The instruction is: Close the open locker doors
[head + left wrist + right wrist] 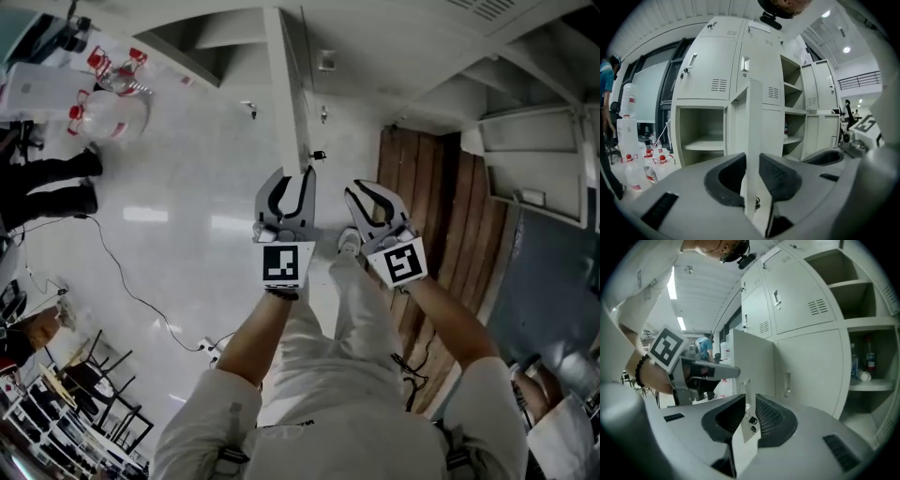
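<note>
Left gripper view looks straight along the jaws of the left gripper (752, 164). They stand part open and the free edge of the locker door (755, 112) fills the slot between them, so I read it as a light hold on that edge. Close on its right, the right gripper (750, 405) has its jaws narrowly apart, pressing on nothing I can see. The same edge runs in line with its slot, next to the small lock fitting (751, 421).

Ahead and to the left of both grippers lies the open compartment (701, 133) this door belongs to, and the door stands out towards the grippers, edge-on.

To do this well, I would swing the edge leftward and away along its arc, not shove it straight, keeping the squeeze gentle so the thin panel does not twist. The left jaws should probably slip off before the edge meets the compartment's rim, or the inner finger gets trapped. The right gripper can then press the flat face until it seats.

Farther right of the grippers more doors (820, 89) hang open beside shelves (791, 111), so those wait their turn
</note>
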A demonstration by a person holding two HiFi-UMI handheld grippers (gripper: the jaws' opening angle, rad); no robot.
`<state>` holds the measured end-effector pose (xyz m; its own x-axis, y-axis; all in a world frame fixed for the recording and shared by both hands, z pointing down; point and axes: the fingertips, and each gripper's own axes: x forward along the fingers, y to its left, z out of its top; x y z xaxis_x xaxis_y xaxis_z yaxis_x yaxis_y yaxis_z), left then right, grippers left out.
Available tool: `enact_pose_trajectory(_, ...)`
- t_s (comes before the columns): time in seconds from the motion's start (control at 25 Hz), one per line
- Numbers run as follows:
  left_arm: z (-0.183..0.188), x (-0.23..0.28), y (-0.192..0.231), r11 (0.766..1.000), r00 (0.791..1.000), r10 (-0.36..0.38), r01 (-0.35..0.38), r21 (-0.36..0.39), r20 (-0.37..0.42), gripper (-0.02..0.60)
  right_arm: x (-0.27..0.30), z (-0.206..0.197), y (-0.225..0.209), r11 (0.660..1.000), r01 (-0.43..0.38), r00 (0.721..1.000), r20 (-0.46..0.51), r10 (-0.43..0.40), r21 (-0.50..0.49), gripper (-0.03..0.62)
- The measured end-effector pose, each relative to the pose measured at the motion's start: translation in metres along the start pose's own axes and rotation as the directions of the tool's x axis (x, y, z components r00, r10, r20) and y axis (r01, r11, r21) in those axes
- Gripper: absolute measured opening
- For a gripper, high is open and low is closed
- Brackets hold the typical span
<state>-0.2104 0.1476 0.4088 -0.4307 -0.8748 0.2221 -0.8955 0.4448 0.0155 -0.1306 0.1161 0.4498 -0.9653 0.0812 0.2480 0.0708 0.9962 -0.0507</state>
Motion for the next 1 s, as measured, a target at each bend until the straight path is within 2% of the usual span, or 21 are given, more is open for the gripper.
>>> enact_pose_trajectory(0.12, -0.001, -0.014, 0.034, 0.998, 0.998, -0.059, 0.059, 0.017, 0.005, 0.087, 0.043, -0.016, 0.026, 0.997, -0.066, 0.997, -0.039, 0.065, -0.034, 0.088)
enact_pose_trajectory(0.32, 0.000, -0.023, 0.080, 0.984, 0.985, -0.169, 0.167, 0.062, 0.032, 0.087, 0.119, -0.020, 0.073, 0.986, -0.145, 0.989, -0.034, 0.143, -0.077, 0.120)
enact_pose_trajectory(0.64, -0.003, -0.033, 0.118, 0.951, 0.953, -0.299, 0.293, 0.098, 0.051, 0.087, 0.186, -0.011, 0.103, 0.982, -0.130, 0.992, -0.022, 0.128, -0.140, 0.152)
enact_pose_trajectory(0.8, -0.004, -0.032, 0.128, 0.925, 0.934, -0.356, 0.345, 0.156, 0.044, 0.087, 0.206, -0.007, 0.110, 0.979, -0.131, 0.991, -0.018, 0.130, -0.156, 0.140)
enact_pose_trajectory(0.96, -0.003, -0.036, 0.146, 0.897, 0.918, -0.395, 0.378, 0.229, 0.034, 0.094, 0.222, -0.003, 0.113, 0.984, -0.124, 0.992, 0.003, 0.126, -0.128, 0.124)
enact_pose_trajectory(1.0, -0.006, -0.042, 0.156, 0.902, 0.922, -0.387, 0.371, 0.219, 0.032, 0.098, 0.228, -0.001, 0.114, 0.984, -0.126, 0.992, 0.003, 0.128, -0.125, 0.123)
